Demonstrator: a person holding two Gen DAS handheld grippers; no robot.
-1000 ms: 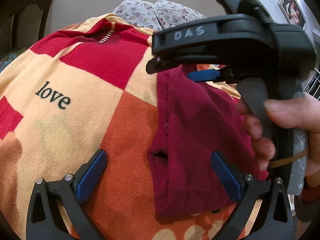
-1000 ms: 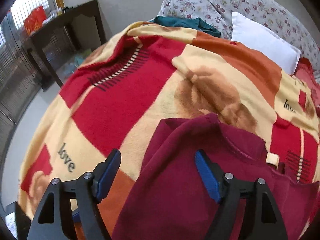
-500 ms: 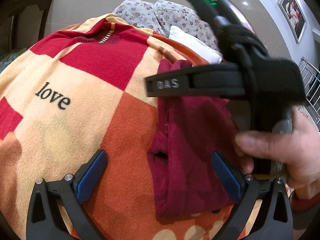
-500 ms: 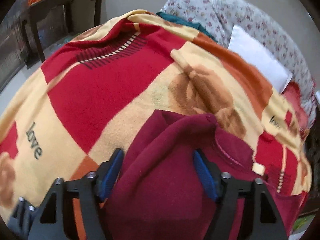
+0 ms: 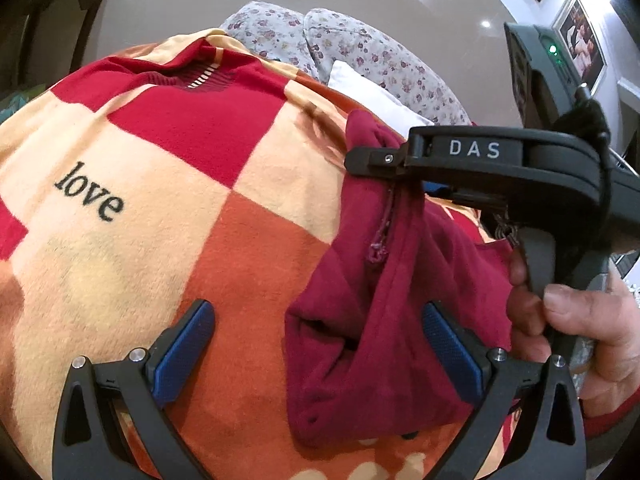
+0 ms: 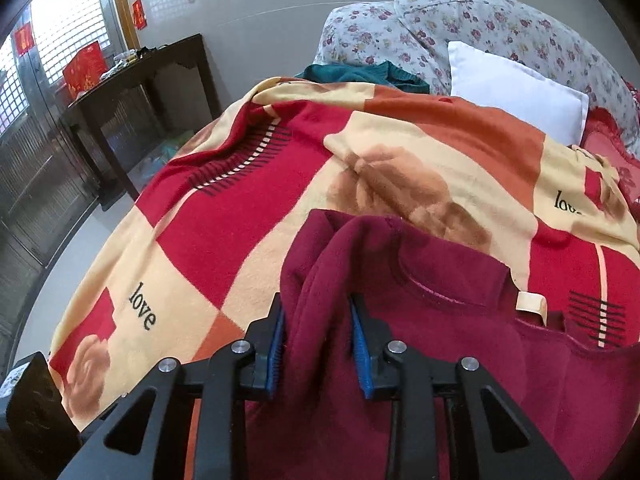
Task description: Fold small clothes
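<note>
A small maroon fleece top (image 6: 448,320) lies on the patterned blanket (image 6: 248,220), its neckline and a cream tag facing up. My right gripper (image 6: 318,304) is closing its jaws on a raised fold at the top's left shoulder, and the blue pads (image 6: 277,336) press the bunched fabric. In the left wrist view the right gripper (image 5: 360,158) lifts that fold of the top (image 5: 384,280), with a hand on its handle. My left gripper (image 5: 316,320) hovers open over the garment's lower corner. The cloth lies between its fingers but is not pinched.
Floral pillows (image 6: 500,20), a white pillow (image 6: 516,88) and a teal garment (image 6: 360,74) sit at the bed's head. A dark wooden table (image 6: 140,76) stands at the left by the window. The blanket's left edge drops to the floor.
The right gripper's jaws have narrowed from wide apart onto the maroon fabric, bunching it into a raised fold. It also shifted right in the left wrist view. The left gripper stayed put.
</note>
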